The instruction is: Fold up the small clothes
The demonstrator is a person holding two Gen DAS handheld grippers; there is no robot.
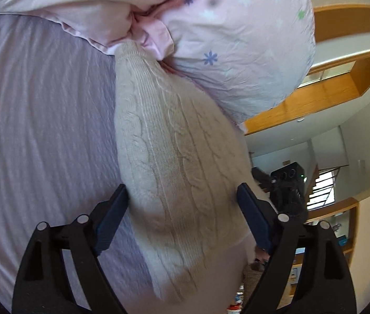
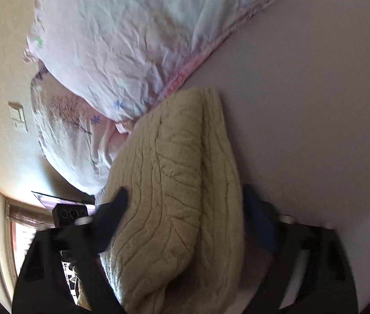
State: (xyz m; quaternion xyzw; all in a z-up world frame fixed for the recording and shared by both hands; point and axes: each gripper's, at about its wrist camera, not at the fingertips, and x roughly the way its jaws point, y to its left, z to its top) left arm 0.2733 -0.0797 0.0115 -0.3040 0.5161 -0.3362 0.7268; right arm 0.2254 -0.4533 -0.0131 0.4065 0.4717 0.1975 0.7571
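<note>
A cream cable-knit sweater (image 1: 174,162) lies folded on the lilac bedsheet (image 1: 41,130), its far end against a pink flowered pillow (image 1: 242,52). My left gripper (image 1: 182,196) is open, its two blue-padded fingers spread on either side of the sweater's thick edge. In the right wrist view the same sweater (image 2: 179,183) fills the middle, folded in layers. My right gripper (image 2: 185,201) is also open, one finger on each side of the sweater. Whether the pads touch the knit is unclear.
A second pale flowered pillow (image 2: 122,41) lies beside the sweater on the sheet (image 2: 315,104). Wooden shelving (image 1: 342,91) and a black device (image 1: 287,183) stand beyond the bed's edge. A wall switch (image 2: 17,116) shows at the left.
</note>
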